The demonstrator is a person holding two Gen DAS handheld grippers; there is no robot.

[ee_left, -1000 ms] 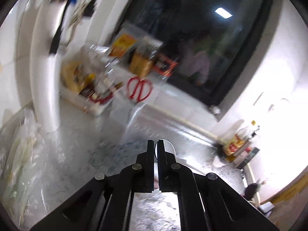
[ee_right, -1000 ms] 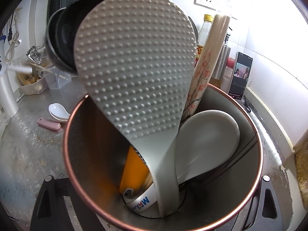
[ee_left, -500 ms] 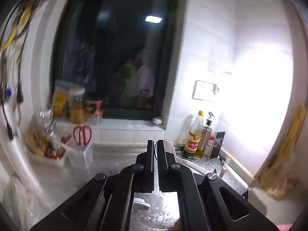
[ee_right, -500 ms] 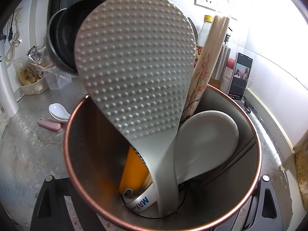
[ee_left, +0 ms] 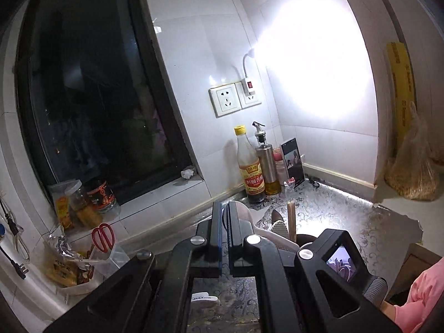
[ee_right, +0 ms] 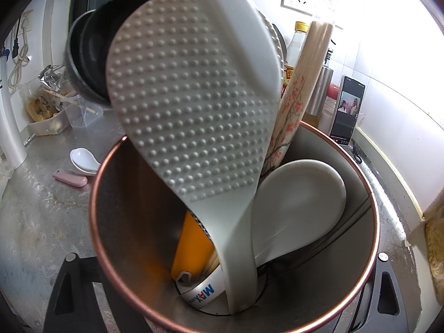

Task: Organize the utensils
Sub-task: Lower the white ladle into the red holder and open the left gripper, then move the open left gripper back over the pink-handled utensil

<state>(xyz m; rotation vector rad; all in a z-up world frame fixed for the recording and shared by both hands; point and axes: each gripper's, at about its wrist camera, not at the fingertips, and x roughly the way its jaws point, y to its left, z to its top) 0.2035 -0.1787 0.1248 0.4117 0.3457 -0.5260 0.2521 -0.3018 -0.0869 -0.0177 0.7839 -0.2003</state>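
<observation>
My left claw [ee_left: 224, 216] is pressed together on a white utensil [ee_left: 244, 216], whose rounded end sticks out just past the fingertips and off to their right. On the right wrist view that same piece shows as a pale bar coming in from above, in front of what already stands in the holder [ee_right: 133, 222]. My right claw [ee_right: 227, 260] has just been closing its jaws; the copper-rimmed holder sits between them, with a finger against each side as far as I can see, so I take it as gripped.

Sorted so far, straight ahead of the right claw and inside the holder: a dimpled rice paddle [ee_right: 194, 111], a smooth white ladle [ee_right: 302, 194], a bundle of chopsticks [ee_right: 299, 83] and something orange-handled [ee_right: 194, 244].

Left to do, by my reckoning: drop the carried utensil in, then fetch the small white spoon [ee_right: 84, 159] and the pink piece [ee_right: 70, 179] lying on the counter [ee_right: 41, 236], off to the left of the right claw. I'd call it well past halfway
</observation>
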